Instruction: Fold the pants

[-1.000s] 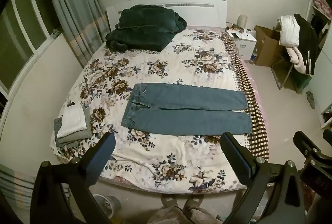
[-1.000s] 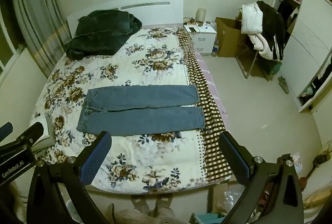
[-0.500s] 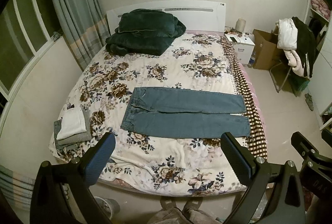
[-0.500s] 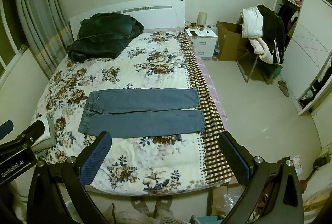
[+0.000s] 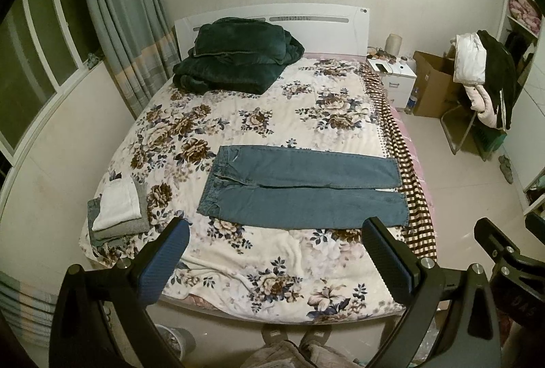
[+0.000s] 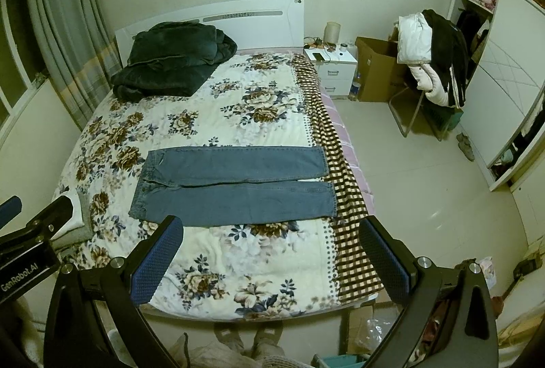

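Observation:
Blue jeans (image 5: 299, 187) lie flat on the floral bedspread (image 5: 259, 116), waistband to the left, both legs stretched to the right, side by side. They also show in the right wrist view (image 6: 235, 184). My left gripper (image 5: 276, 232) is open and empty, held high above the foot of the bed, short of the jeans. My right gripper (image 6: 272, 228) is open and empty too, at a similar height. Each gripper shows at the edge of the other's view.
A dark green folded blanket (image 5: 235, 61) lies by the headboard. A stack of folded clothes (image 5: 117, 211) sits at the bed's near left corner. A nightstand (image 6: 332, 68), cardboard box (image 6: 378, 68) and clothes-laden chair (image 6: 429, 61) stand to the right on the floor.
Both grippers have drawn back and tilted slightly, so the bed and jeans sit a little lower and farther in view. Both stay open. The jeans have not moved.

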